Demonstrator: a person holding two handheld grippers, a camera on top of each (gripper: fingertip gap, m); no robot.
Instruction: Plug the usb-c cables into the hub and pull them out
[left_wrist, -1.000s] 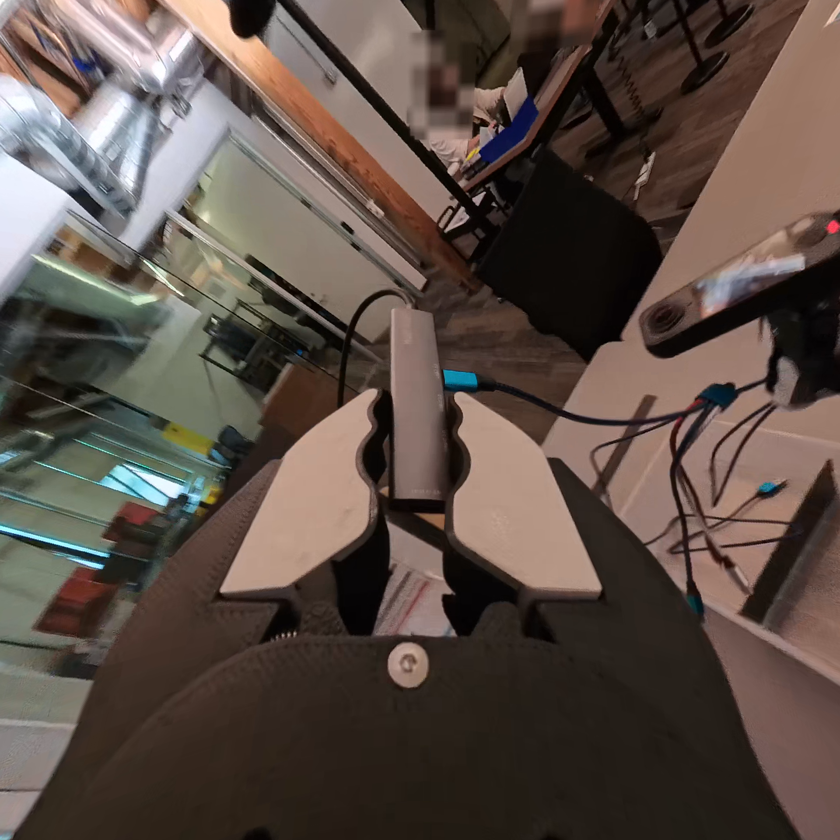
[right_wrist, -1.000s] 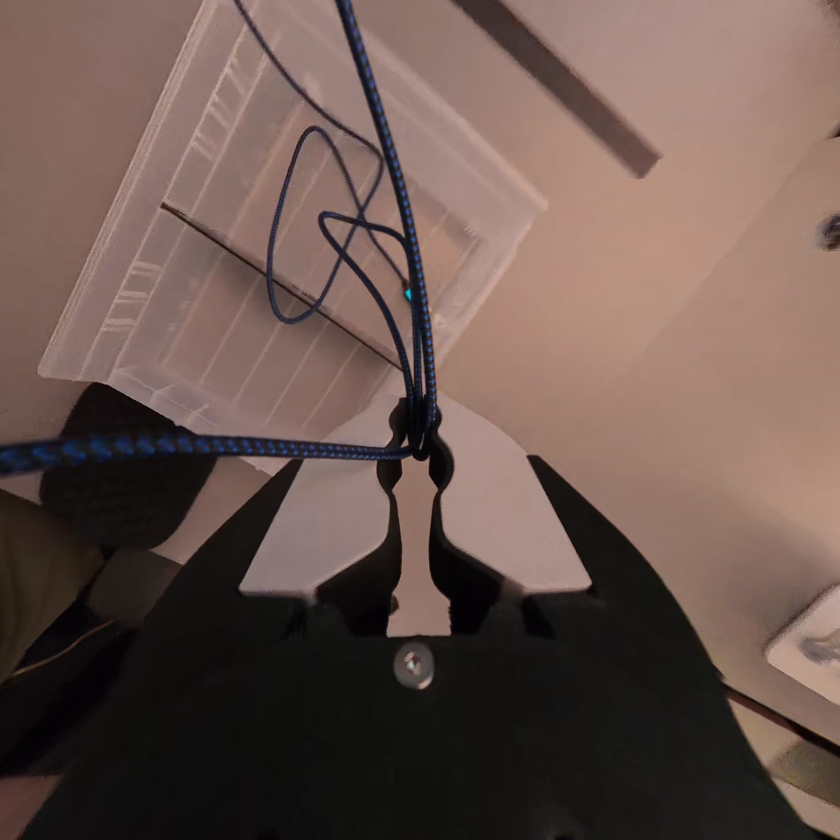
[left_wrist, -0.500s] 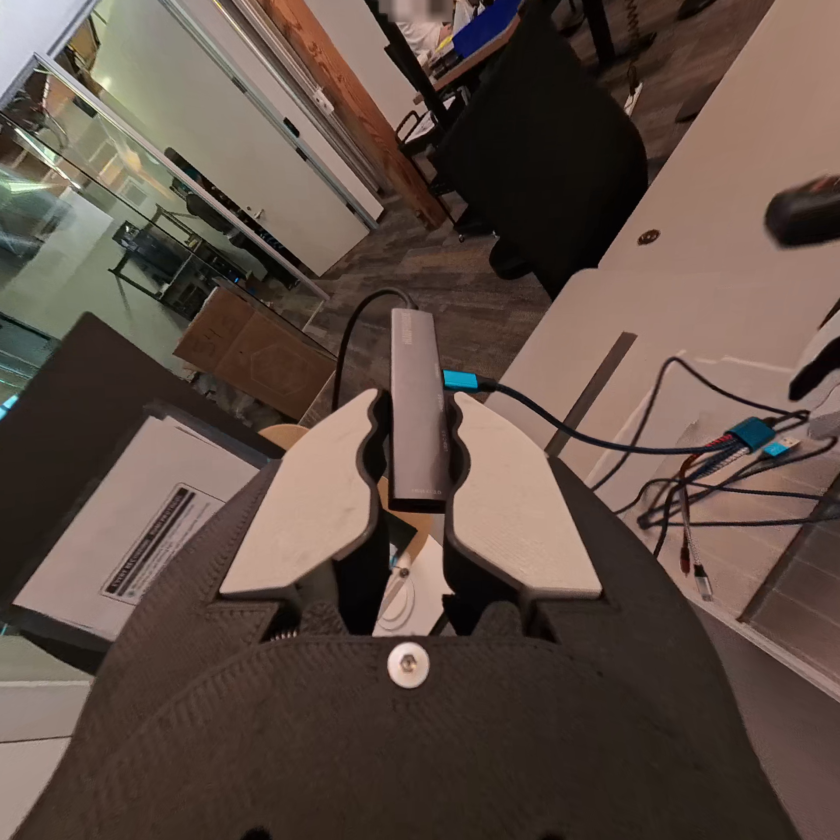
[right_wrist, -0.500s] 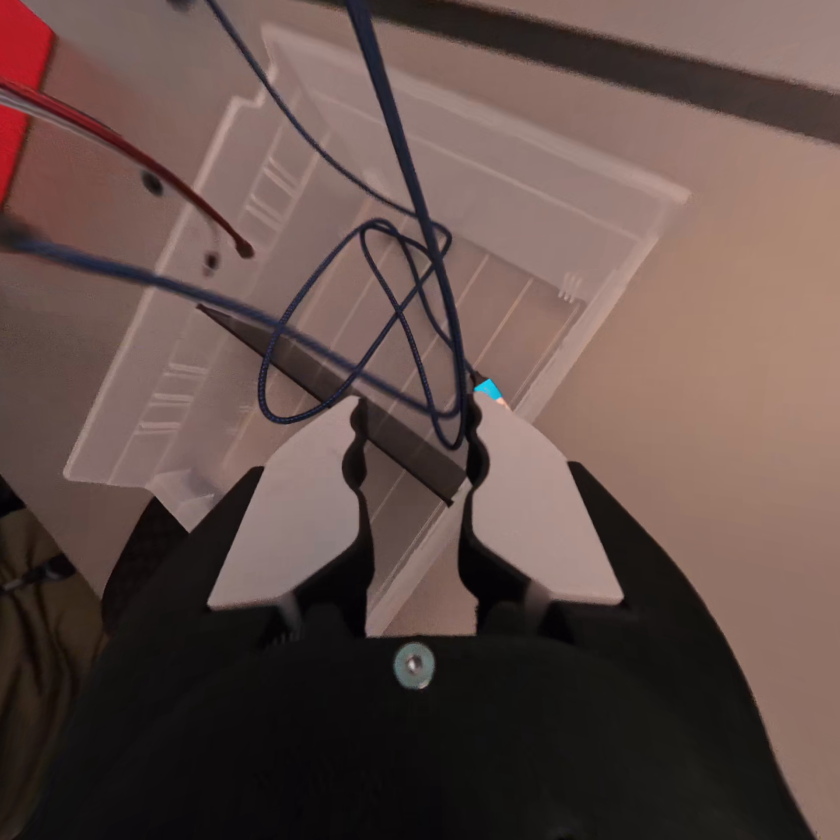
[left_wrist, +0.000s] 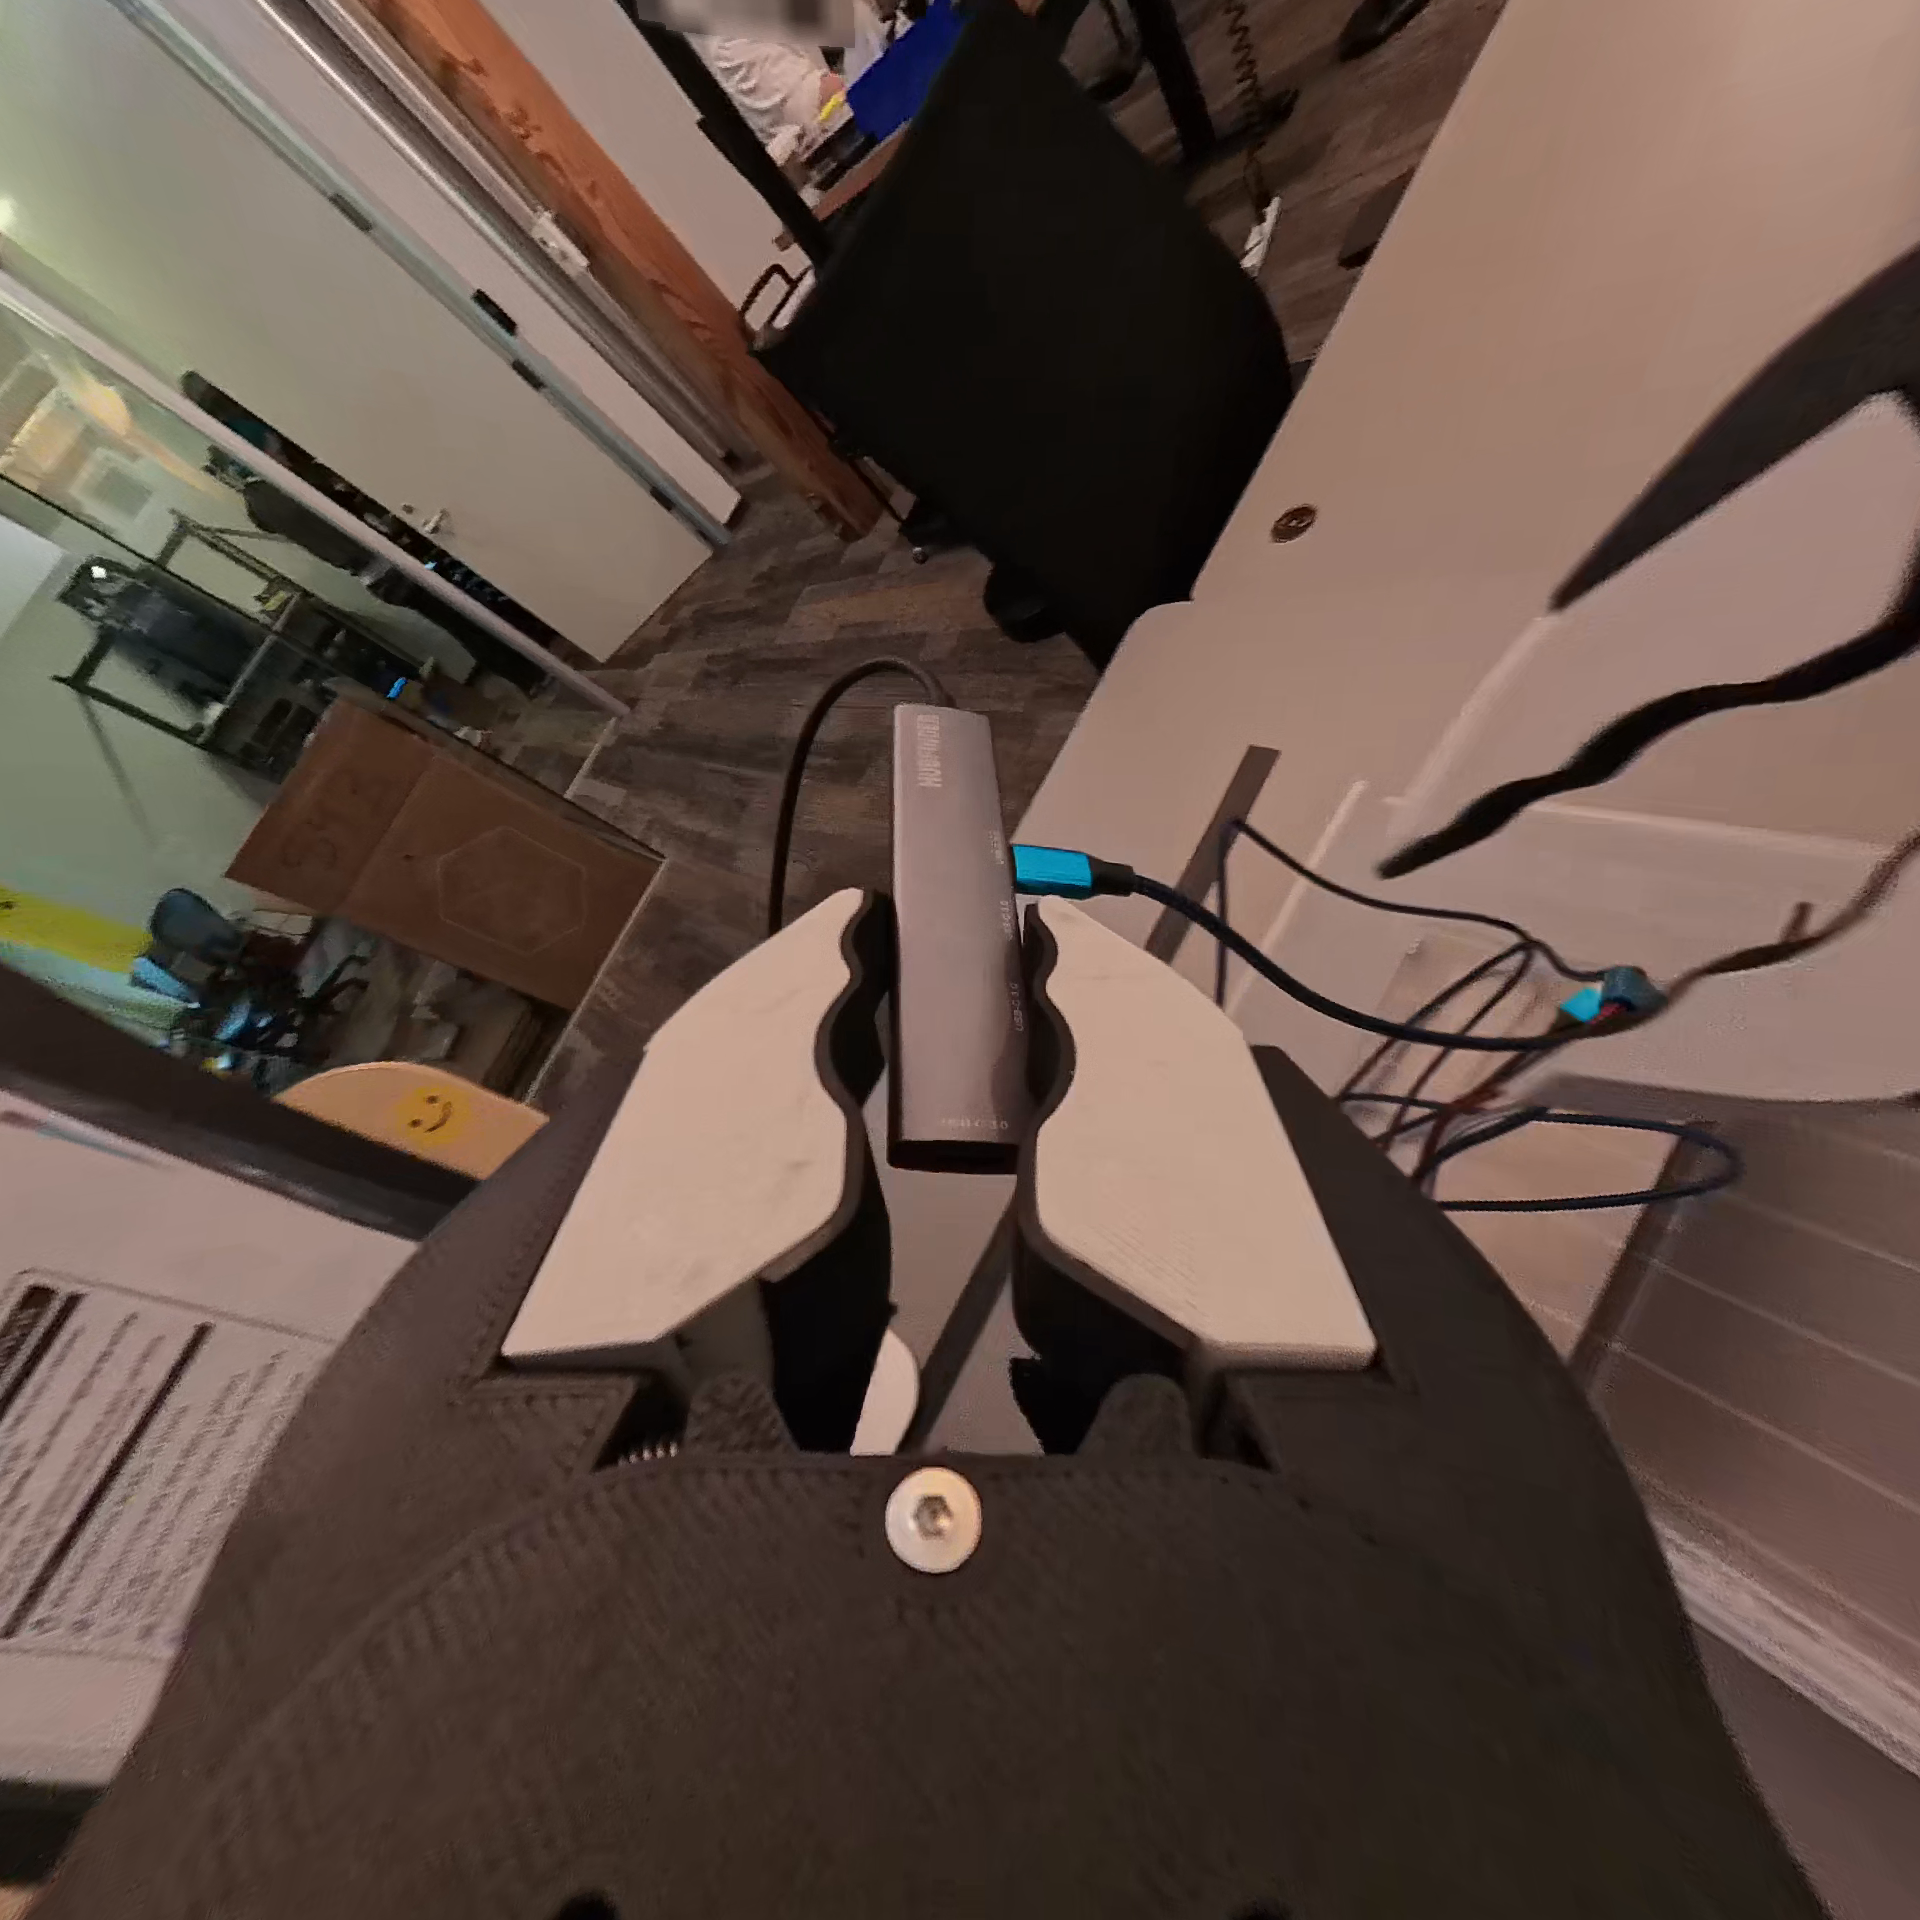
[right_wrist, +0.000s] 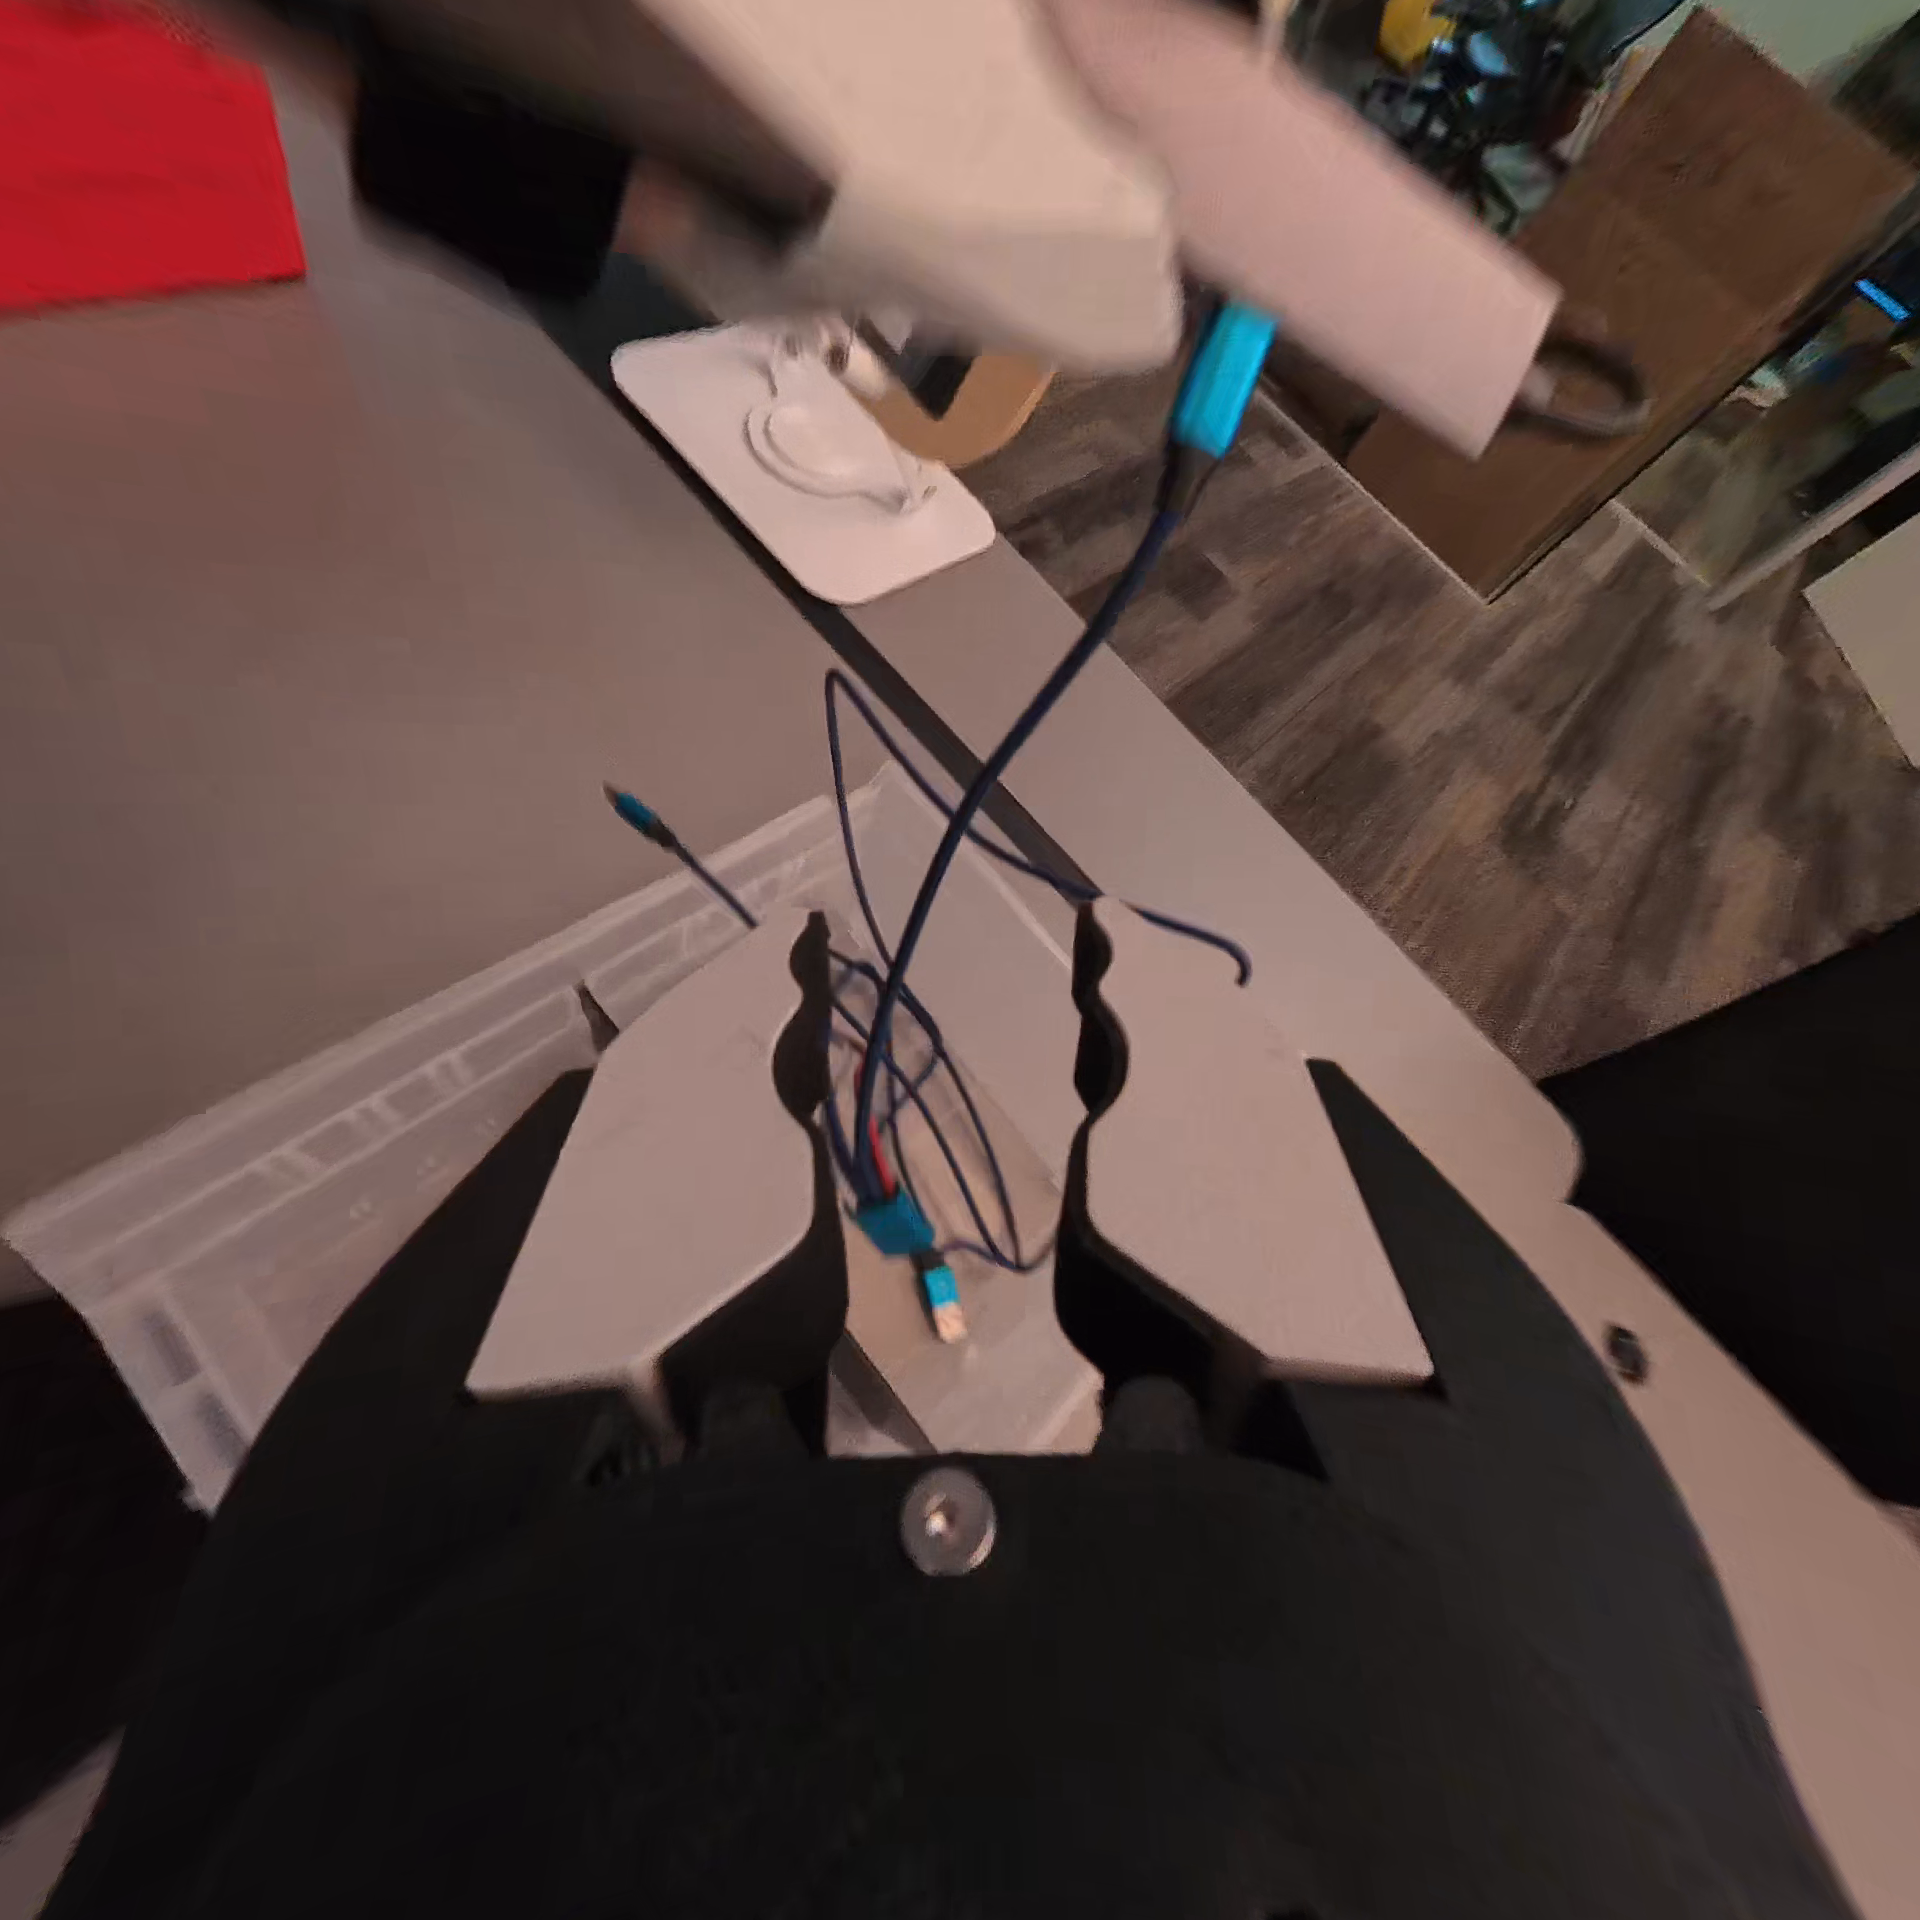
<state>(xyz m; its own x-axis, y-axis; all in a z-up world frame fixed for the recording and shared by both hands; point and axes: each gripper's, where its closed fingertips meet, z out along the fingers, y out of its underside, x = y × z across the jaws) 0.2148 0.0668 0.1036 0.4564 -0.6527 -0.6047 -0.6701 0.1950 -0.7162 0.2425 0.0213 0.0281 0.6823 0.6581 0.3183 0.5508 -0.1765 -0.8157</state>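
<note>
My left gripper is shut on a slim grey hub, held in the air and pointing away. A bright blue usb-c plug sits in the hub's right side. Its dark blue braided cable sags to a blue splitter over the table. In the right wrist view my right gripper is open and empty, below the blurred hub and the plug. The cable drops between its fingers to the splitter and a loose blue plug, both lying in a clear plastic tray.
The beige table has a dark seam and an edge to the right, with wood-pattern floor beyond. A white pad and a red object lie farther off. A black chair and a cardboard box stand past the table. One gripper's finger ends stand about 10 centimeters off the other's.
My right gripper opened and let go of the blue cable, then swung up from the tray toward the hub. The left gripper tilted but kept its hold on the hub.
</note>
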